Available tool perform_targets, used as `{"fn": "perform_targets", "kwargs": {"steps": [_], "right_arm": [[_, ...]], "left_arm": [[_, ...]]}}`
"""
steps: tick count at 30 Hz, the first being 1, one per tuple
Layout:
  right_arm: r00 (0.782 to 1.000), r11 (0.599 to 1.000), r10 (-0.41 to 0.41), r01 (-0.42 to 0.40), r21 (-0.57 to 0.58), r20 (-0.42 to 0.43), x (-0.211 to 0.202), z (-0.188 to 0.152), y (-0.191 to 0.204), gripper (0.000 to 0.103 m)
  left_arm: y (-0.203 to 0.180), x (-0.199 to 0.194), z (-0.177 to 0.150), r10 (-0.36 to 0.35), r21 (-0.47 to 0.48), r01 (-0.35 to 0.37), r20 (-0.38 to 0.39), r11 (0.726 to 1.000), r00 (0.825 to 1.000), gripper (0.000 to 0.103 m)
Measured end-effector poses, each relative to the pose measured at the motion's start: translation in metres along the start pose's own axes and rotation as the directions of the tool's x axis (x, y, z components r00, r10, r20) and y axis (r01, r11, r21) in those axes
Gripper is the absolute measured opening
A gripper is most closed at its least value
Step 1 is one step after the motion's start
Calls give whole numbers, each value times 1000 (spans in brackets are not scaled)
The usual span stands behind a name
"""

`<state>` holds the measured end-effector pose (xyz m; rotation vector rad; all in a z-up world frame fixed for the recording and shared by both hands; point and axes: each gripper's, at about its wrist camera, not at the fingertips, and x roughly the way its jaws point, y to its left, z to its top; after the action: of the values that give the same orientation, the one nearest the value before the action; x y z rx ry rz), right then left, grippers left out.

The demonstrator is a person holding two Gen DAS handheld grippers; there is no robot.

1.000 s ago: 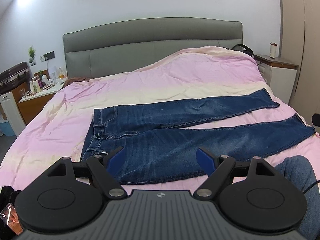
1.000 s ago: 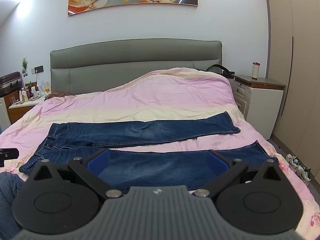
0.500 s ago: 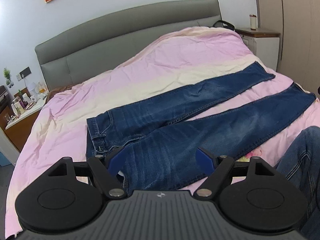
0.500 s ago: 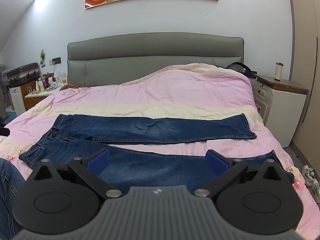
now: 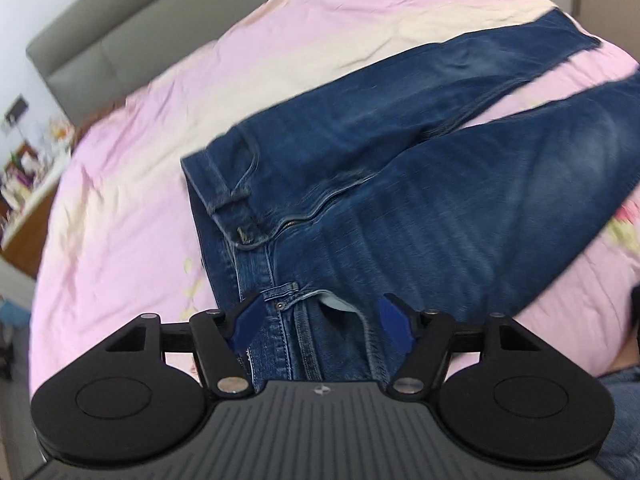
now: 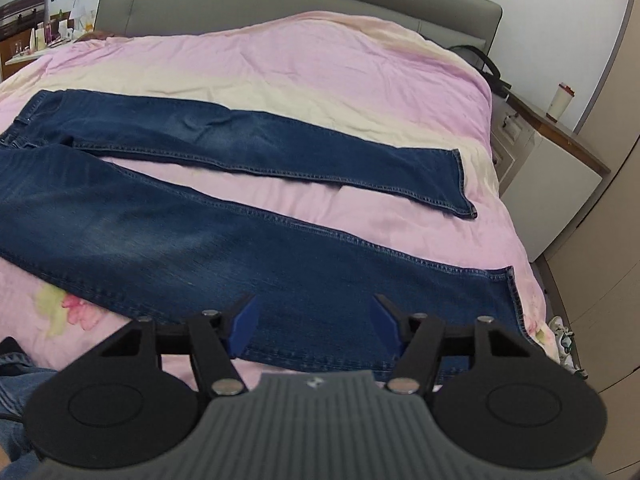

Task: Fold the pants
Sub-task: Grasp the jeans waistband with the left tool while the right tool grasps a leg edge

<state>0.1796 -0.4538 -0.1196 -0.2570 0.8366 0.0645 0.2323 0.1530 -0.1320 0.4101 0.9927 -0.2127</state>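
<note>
Dark blue jeans (image 5: 420,184) lie flat on the pink bedcover, legs spread apart, waistband to the left. My left gripper (image 5: 320,318) is open, low over the near corner of the waistband, its blue pads either side of the near hip and pocket. In the right wrist view the jeans (image 6: 168,224) stretch left to right. My right gripper (image 6: 314,322) is open, low over the near leg close to its hem (image 6: 514,296). The far leg (image 6: 280,152) lies apart from it.
The pink and cream bedcover (image 6: 320,64) covers the bed, with a grey headboard (image 6: 280,4) behind. A white nightstand (image 6: 548,184) with a cup (image 6: 560,100) stands to the right. A cluttered side table (image 5: 24,188) stands to the left. The person's own jeans (image 6: 16,384) show at the lower left.
Both grippers have moved down and forward close to the jeans. The left one now hovers at the waistband, the right one at the near leg by the hem. Both stay open.
</note>
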Motion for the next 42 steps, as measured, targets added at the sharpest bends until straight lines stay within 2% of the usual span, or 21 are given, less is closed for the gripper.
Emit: {"fn": "perform_targets", "kwargs": {"steps": [2,6,9,12,15,18,21,24,26,31,36,39,42], "right_arm": [[1000,1000,1,-2,-26,-26,23,-2,-7,59],[995,995,-16,7,-101,-96,58,-6,-13,59],[988,995,-25,11,-97,-153,78,-9,-24,61],[981,997,-31,17,-75,-193,91,-13,-33,61],[973,997,-26,8,-81,-228,99,-16,-39,61],[966,995,-12,-14,-100,-257,103,-20,-43,65],[963,992,-6,-28,-125,-270,100,-24,-48,65],[964,989,6,-45,-140,-265,93,-29,-53,65],[965,983,-6,-43,-181,-261,86,-33,-54,65],[961,961,-46,-32,-276,-272,72,-48,-62,64],[946,898,-163,25,-440,-279,68,-70,-74,63],[934,854,-242,75,-516,-264,73,-81,-87,63],[925,820,-286,100,-564,-251,84,-86,-100,62]], "left_arm": [[11,24,-1,-7,-4,7,-42,1000,999,77],[13,56,-13,-51,81,62,-132,995,990,77],[10,69,-22,-111,124,138,-204,983,973,74],[8,76,-33,-120,161,172,-288,972,950,73],[14,76,-38,-125,144,176,-307,974,943,73],[9,64,-39,-116,209,187,-313,960,943,73],[4,58,-42,-92,265,181,-317,947,944,73],[-6,56,-46,-67,319,184,-344,930,937,73],[-16,57,-49,-22,375,157,-341,914,940,73],[-31,70,-54,40,413,108,-333,904,942,76],[-44,83,-57,120,463,44,-318,885,940,82],[-51,91,-59,176,504,1,-304,864,936,88],[-57,101,-60,215,537,-22,-299,843,930,92]]}}
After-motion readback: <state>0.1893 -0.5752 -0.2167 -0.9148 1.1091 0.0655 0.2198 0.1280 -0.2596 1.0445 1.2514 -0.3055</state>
